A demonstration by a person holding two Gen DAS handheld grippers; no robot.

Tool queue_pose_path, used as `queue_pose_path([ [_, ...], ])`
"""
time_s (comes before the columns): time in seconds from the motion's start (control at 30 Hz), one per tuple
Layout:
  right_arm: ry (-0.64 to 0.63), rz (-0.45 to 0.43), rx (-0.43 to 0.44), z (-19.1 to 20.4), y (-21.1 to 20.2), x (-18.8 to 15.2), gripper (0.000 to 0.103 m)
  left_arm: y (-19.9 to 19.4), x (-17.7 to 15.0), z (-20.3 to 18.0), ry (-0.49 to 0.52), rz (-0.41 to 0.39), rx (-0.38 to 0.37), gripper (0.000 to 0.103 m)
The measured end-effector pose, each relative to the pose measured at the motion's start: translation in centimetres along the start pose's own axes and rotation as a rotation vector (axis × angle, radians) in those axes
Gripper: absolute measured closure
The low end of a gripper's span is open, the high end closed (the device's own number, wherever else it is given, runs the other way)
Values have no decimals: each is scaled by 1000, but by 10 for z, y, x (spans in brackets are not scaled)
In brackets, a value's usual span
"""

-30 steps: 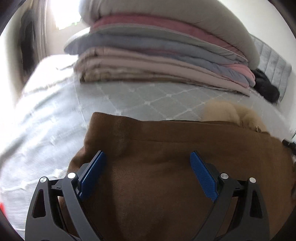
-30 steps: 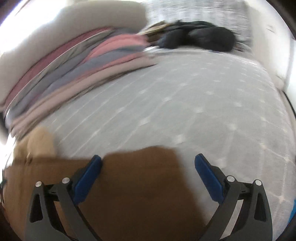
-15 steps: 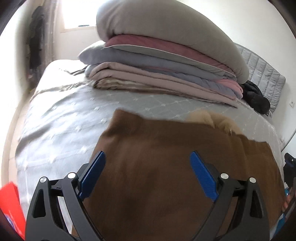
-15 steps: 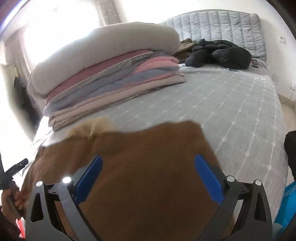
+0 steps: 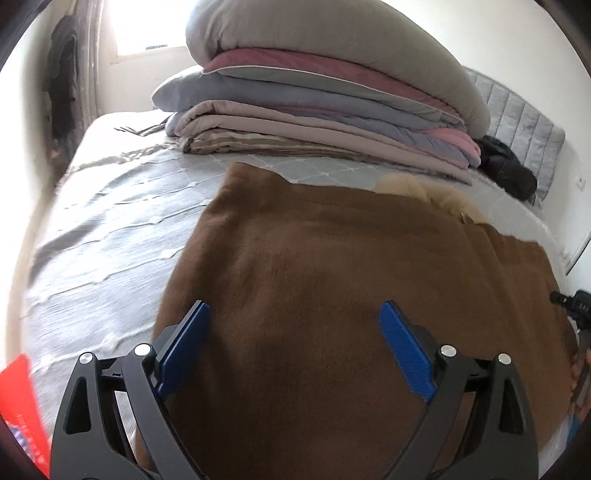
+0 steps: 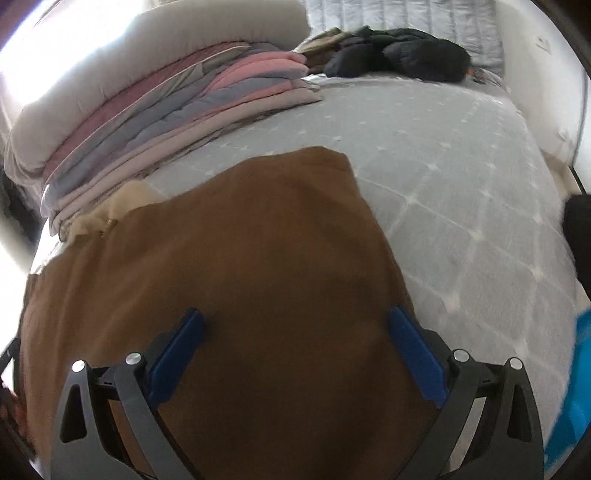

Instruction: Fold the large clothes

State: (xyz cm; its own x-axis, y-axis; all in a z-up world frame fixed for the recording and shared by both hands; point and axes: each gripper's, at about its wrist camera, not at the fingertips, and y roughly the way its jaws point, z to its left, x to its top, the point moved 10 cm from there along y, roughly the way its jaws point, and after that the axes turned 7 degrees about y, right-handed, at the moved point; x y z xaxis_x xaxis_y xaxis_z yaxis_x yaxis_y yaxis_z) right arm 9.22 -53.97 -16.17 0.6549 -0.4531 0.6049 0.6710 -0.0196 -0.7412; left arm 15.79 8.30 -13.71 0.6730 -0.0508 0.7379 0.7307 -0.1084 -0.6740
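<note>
A large brown garment with a cream fleece collar lies folded flat on the grey bedspread. It also shows in the right wrist view, with the collar at its far left. My left gripper is open and empty above the garment's near left part. My right gripper is open and empty above the garment's near right part. The other gripper's tip shows at the right edge of the left wrist view.
A tall stack of folded quilts lies along the far side of the bed, also in the right wrist view. A black jacket lies by the grey headboard. A red object sits near left.
Both grippers have drawn back and risen from the brown garment, so more of it and the bed shows. Both stay open.
</note>
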Motion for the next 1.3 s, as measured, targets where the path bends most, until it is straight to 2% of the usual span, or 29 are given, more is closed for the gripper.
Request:
queue_pose_path([
  [0.03, 23, -12, 47, 4, -16, -7, 7, -11, -6, -5, 13, 20, -8, 14],
  [0.07, 45, -1, 130, 11, -35, -18, 7, -20, -12, -8, 24, 37, -19, 14],
  [0.17, 69, 85, 279, 16, -67, -48, 7, -55, -33, -12, 21, 71, -82, 14],
  [0.3, 235, 145, 448, -18, -117, -83, 7, -93, -71, 5, -134, 137, -281, 14],
  [0.37, 329, 170, 486, -43, -128, -99, 7, -105, -90, 26, -289, 164, -369, 14],
  [0.43, 382, 204, 490, -61, -131, -115, 7, -115, -104, 43, -388, 165, -405, 14],
  [0.53, 455, 247, 546, -73, -133, -134, 7, -126, -122, 58, -456, 176, -414, 14],
  [0.77, 619, 299, 658, -70, -102, -143, 7, -120, -147, 40, -594, 236, -575, 14],
  [0.9, 633, 275, 651, -68, -92, -130, 6, -102, -148, 24, -675, 264, -627, 14],
  [1.0, 590, 277, 611, -65, -92, -123, 6, -96, -148, 20, -711, 256, -615, 14],
  [1.07, 545, 287, 572, -63, -89, -124, 6, -92, -143, 25, -728, 214, -560, 14],
  [1.2, 558, 304, 518, -64, -78, -114, 6, -78, -138, 35, -818, 196, -510, 14],
  [1.27, 533, 298, 464, -61, -74, -109, 6, -79, -129, 33, -817, 162, -517, 14],
  [1.3, 510, 294, 431, -58, -73, -107, 6, -87, -122, 30, -808, 118, -539, 14],
])
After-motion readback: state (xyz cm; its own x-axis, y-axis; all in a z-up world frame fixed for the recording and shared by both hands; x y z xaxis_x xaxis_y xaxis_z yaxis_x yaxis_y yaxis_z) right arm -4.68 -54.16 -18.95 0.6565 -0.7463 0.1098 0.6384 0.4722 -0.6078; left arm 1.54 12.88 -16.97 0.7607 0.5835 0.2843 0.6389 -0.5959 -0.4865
